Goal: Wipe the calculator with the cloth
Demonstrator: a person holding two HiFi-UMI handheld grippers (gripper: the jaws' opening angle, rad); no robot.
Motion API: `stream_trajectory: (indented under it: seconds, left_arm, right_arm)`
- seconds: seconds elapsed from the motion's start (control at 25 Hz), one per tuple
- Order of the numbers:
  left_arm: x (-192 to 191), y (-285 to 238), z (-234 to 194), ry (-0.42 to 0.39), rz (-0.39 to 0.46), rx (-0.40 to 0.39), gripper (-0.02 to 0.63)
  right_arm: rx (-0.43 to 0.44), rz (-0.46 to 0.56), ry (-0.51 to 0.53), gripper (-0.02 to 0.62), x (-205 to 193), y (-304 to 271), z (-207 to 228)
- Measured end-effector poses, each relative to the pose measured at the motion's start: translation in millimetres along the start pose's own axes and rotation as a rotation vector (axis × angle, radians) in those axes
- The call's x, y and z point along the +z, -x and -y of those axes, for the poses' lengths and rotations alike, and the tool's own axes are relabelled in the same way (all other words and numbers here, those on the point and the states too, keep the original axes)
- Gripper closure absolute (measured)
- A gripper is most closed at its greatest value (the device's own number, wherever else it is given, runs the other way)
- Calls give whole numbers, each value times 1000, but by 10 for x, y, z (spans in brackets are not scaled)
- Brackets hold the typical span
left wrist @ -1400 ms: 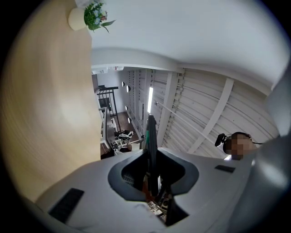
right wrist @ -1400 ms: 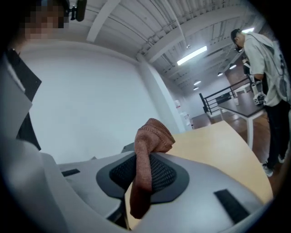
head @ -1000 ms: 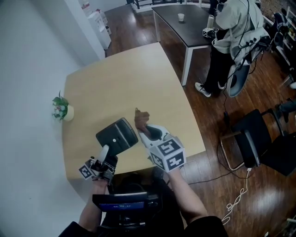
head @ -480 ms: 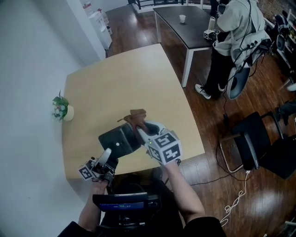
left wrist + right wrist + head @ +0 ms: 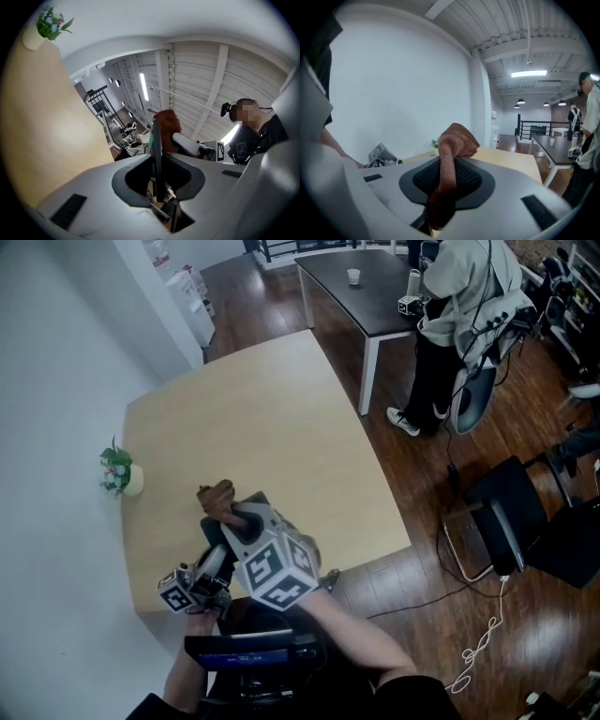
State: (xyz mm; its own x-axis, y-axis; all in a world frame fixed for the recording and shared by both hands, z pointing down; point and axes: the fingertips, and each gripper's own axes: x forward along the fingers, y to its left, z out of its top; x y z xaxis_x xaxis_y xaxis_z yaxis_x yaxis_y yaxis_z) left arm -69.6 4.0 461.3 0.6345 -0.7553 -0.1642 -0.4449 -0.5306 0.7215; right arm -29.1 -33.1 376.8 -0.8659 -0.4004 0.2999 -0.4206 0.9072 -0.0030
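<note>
The dark calculator [image 5: 212, 532] is held off the wooden table [image 5: 262, 418] near its front edge, mostly hidden behind my right gripper. In the left gripper view the calculator [image 5: 156, 159] stands edge-on between the jaws of my left gripper [image 5: 157, 180], which are closing on it. My left gripper [image 5: 214, 563] is at the lower left of the head view. My right gripper [image 5: 230, 512] is shut on the bunched brown cloth [image 5: 216, 493], over the calculator's left part. The cloth [image 5: 452, 150] sticks up out of my right gripper [image 5: 449, 161].
A small potted plant [image 5: 117, 472] stands at the table's left edge. A person [image 5: 459, 306] stands by a dark table [image 5: 366, 292] at the back right. Black chairs [image 5: 525, 521] and a white cable lie on the wood floor to the right.
My right gripper has swept left across the calculator with the cloth and rolled over. The calculator has tipped and is now largely covered by that gripper. My left gripper stayed in place.
</note>
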Motion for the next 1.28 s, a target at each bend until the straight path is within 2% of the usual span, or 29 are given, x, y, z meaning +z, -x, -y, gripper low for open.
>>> stream_trajectory:
  seconds: [0.08, 0.2, 0.4, 0.48, 0.56, 0.64, 0.72, 0.92, 1.04, 1.16, 1.28]
  left_arm:
    - [15, -1, 39, -3, 4, -7, 537]
    - [15, 24, 60, 20, 17, -31, 535]
    - [102, -6, 261, 179, 109, -151, 540]
    - [128, 14, 250, 204, 128, -161, 540]
    - [141, 22, 240, 218, 138, -167, 540]
    - [158, -10, 270, 235, 146, -184, 540]
    - [166, -53, 324, 250, 151, -205, 538]
    - [152, -10, 334, 278, 171, -218, 525]
    - [202, 32, 323, 296, 196, -224, 538]
    - [212, 29, 291, 278, 177, -210, 537]
    - [183, -7, 285, 263, 145, -211, 538]
  right_arm:
    - [-31, -32, 27, 516, -84, -27, 28]
    - [-76, -23, -22, 514, -153, 88, 236]
    - [-169, -35, -180, 517, -436, 278, 772]
    - [-123, 52, -297, 517, -322, 376, 818]
    - [7, 178, -436, 517, -86, 405, 696]
    - [102, 219, -499, 517, 8, 333, 545]
    - [97, 177, -476, 517, -102, 240, 487]
    - [-39, 65, -414, 514, -557, 230, 749]
    - [-112, 6, -455, 517, -813, 302, 937]
    - [-98, 93, -465, 518, -518, 415, 892]
    - [4, 177, -395, 517, -38, 383, 634]
